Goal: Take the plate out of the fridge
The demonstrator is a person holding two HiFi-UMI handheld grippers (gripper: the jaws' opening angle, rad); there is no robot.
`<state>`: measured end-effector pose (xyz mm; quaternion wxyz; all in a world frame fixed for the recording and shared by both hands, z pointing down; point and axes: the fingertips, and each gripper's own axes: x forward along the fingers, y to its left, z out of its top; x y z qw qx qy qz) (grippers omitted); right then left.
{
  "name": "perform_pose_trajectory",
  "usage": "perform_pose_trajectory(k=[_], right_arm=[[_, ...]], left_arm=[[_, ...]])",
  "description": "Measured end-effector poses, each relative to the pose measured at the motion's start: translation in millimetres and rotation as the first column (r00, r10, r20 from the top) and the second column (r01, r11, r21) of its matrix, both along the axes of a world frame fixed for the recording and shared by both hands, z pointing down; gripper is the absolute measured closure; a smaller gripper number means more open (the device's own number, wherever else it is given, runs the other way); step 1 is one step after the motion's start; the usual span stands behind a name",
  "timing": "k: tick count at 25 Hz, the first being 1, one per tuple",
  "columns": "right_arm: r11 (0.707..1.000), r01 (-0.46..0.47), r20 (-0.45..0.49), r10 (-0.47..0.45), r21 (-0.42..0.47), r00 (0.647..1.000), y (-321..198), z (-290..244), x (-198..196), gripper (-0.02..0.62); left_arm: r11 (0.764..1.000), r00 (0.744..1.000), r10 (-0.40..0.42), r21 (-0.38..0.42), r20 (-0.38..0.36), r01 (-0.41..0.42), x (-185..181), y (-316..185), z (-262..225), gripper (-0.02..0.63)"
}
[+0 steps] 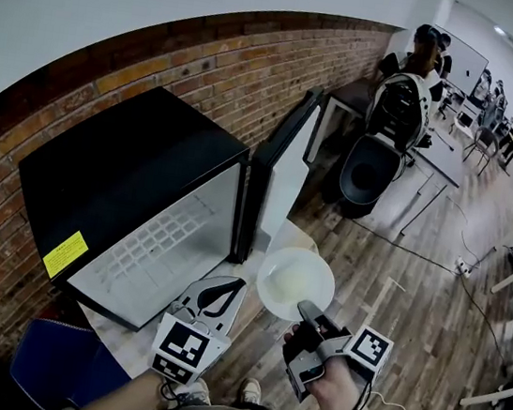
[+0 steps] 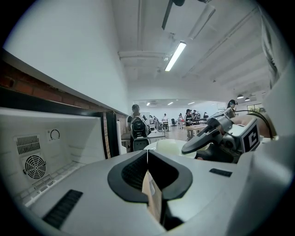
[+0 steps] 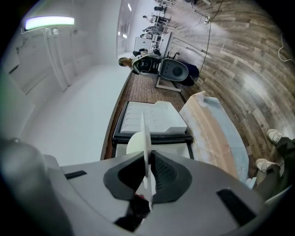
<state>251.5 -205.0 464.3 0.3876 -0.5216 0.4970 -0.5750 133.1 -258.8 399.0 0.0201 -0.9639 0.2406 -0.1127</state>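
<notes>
A white plate (image 1: 295,282) hangs in the air in front of the open black fridge (image 1: 126,190), clear of its white inside. My right gripper (image 1: 312,313) is shut on the plate's near rim. In the right gripper view the plate (image 3: 145,133) stands edge-on, pinched between the pads of the right gripper (image 3: 148,159). My left gripper (image 1: 214,302) hovers left of the plate near the fridge's front corner, shut with nothing in it. The left gripper view shows the left gripper (image 2: 147,159) with pads together, the plate (image 2: 168,146) beyond it and the right gripper (image 2: 203,140) at right.
The fridge door (image 1: 280,170) swings open toward the right. The fridge rests on a low pale table (image 1: 137,344). A black and white chair-like unit (image 1: 384,141) stands behind on the wood floor. A cable and power strip (image 1: 463,268) lie to the right; people sit far back.
</notes>
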Motion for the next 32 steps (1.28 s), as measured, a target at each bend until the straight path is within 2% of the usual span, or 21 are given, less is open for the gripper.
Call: perform_pose_trajectory(k=[5,11,19,32], right_arm=[[0.999,0.001,0.033,0.000,-0.039,0.999,6.9,24.9,-4.5,0.557],[0.999,0.026,0.020,-0.025,-0.039,0.999,7.9,33.3,-8.9,0.557],[0.999,0.042,0.032,-0.041,-0.031,0.999,5.7,29.3,-10.5,0.557],[0.998,0.061,0.020,-0.061,-0.019,0.998,-1.4,23.1,-10.9,0.557]], left_arm=[[1.000,1.000,0.001,-0.016,0.020,-0.001,-2.2,4.9,12.9,0.587],[1.000,0.999,-0.011,-0.028,0.044,0.012,-7.4,7.5,22.4,0.588],[0.999,0.998,-0.041,-0.029,0.048,0.042,-15.9,-0.4,21.8,0.588],[0.999,0.998,-0.044,-0.023,0.045,0.045,-16.7,-1.8,19.6,0.586]])
